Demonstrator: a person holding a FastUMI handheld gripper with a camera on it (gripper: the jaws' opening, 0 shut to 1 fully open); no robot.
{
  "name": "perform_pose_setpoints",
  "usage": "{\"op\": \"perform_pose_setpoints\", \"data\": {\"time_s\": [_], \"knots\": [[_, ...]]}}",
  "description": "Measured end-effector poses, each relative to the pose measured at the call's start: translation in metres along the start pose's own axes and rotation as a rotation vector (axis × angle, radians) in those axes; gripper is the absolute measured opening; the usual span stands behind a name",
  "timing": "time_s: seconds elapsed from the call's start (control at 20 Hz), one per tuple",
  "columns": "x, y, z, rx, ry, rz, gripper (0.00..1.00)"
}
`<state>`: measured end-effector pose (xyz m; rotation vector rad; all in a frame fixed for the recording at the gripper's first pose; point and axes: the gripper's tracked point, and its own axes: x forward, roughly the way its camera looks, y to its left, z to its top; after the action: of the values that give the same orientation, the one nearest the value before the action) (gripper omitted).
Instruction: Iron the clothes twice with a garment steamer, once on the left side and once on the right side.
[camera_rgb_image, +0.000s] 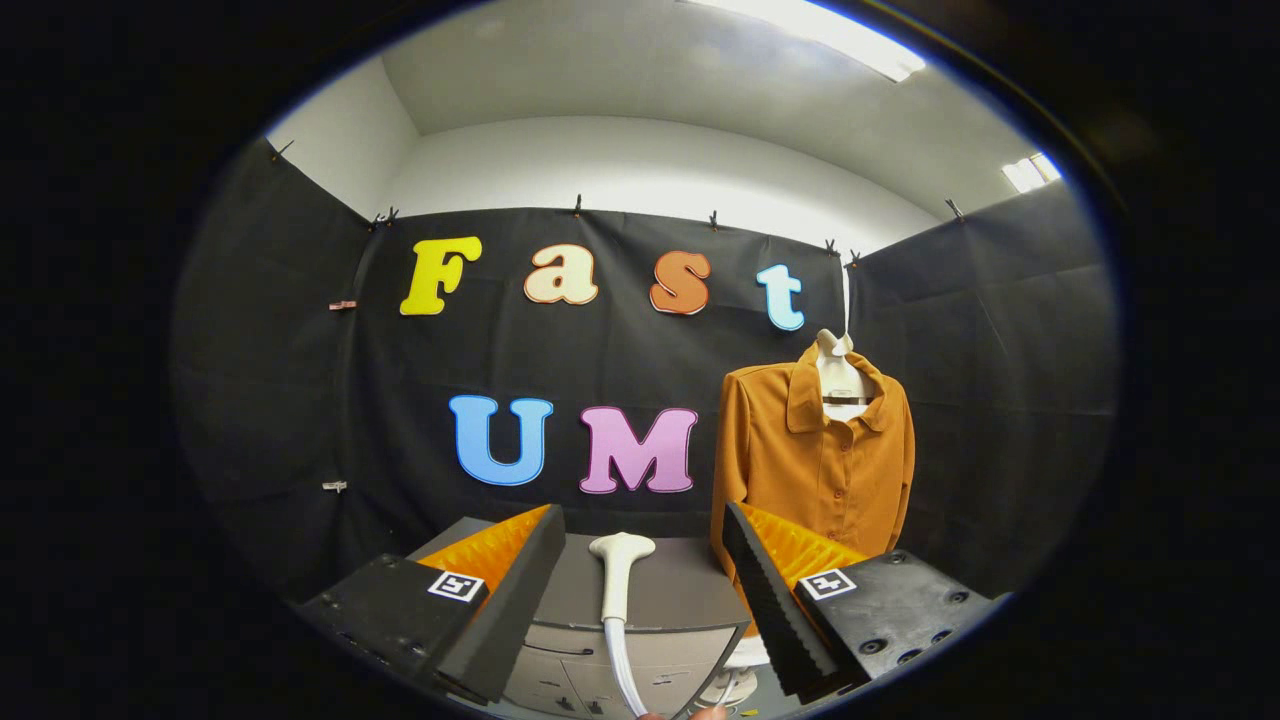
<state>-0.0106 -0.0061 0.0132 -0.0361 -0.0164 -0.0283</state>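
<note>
**Claw spread wide around the steamer head, shirt hanging to the right**

The claw (640, 600) stands wide open, its two fingers splayed apart and gripping nothing. The left finger (505, 610) sits near, angled inward toward the middle.

Between the fingers, clear of both, the garment steamer (618, 585) stands upright on the grey tabletop (680, 595). Its long axis runs near to far, almost vertical in the view: the broad flat head is at the far, upper end and the slim handle tapers down toward the near side. A pale hose (625, 675) leaves the bottom of the handle and curves down and slightly right. Whether the head faces the shirt or the claw cannot be told.

At the near edge, just right of the hose, a fingertip (708, 713) of the person shows; the rest of the hand is hidden.

The right finger (770, 610) mirrors the left, and its tip overlaps the lower left hem of the shirt.

Farther right and beyond the fingers, the orange-brown button-up shirt (815, 460) hangs from a white hanger (838, 375) against the black booth wall (300, 400), front facing the claw, collar open.
</note>
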Motion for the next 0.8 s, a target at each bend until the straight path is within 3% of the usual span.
{"op": "perform_pose_setpoints", "data": {"time_s": [0.4, 0.6, 0.8], "knots": [[0.007, 0.005, -0.023, 0.014, 0.079, -0.006, 0.99], [0.035, 0.009, -0.059, 0.011, 0.201, 0.005, 0.98], [0.073, 0.016, -0.121, 0.002, 0.407, 0.021, 0.99]]}}
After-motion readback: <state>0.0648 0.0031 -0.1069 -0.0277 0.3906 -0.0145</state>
